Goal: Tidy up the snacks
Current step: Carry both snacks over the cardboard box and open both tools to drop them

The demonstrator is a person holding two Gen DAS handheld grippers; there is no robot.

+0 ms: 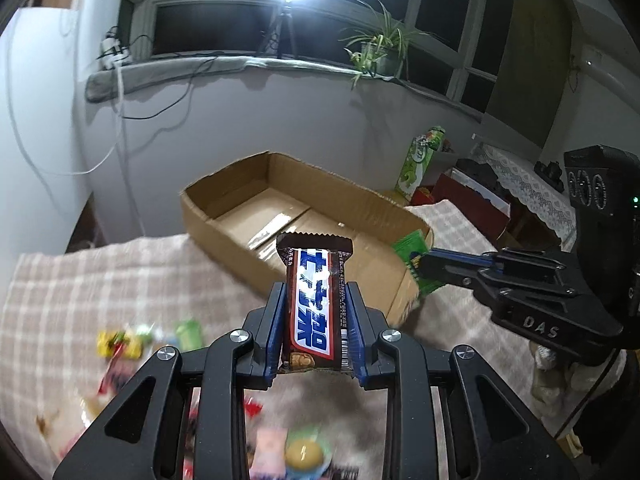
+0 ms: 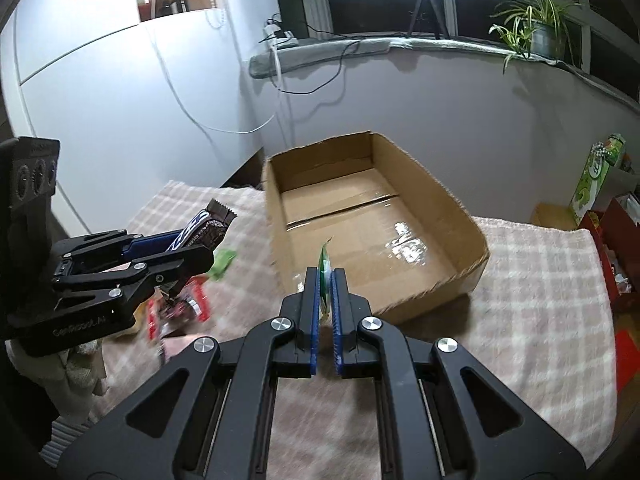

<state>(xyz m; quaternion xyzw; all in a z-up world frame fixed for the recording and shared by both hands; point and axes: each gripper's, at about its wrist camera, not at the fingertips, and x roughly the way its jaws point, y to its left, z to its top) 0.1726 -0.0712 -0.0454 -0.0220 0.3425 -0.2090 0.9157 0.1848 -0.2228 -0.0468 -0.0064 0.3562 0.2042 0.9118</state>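
Observation:
My left gripper (image 1: 315,294) is shut on a brown chocolate bar (image 1: 316,300) with a blue and white label, held lengthwise above the checked cloth. Ahead of it lies an open cardboard box (image 1: 224,216) whose bare floor shows. My right gripper (image 2: 325,276) is shut on a thin green packet (image 2: 325,266), seen edge-on just before the box's near wall (image 2: 420,300). In the left wrist view the right gripper (image 1: 418,265) holds the green packet (image 1: 410,246) over the box's near right corner. In the right wrist view the left gripper (image 2: 200,246) carries the chocolate bar (image 2: 208,226) at the left.
Several loose snacks (image 1: 120,344) lie blurred on the checked cloth (image 1: 80,280) below my left gripper, and red packets (image 2: 180,312) show under it. A green carton (image 1: 420,160) and red boxes (image 2: 616,232) stand to the right. Behind are a wall, a windowsill with a plant (image 1: 376,52) and a bright lamp.

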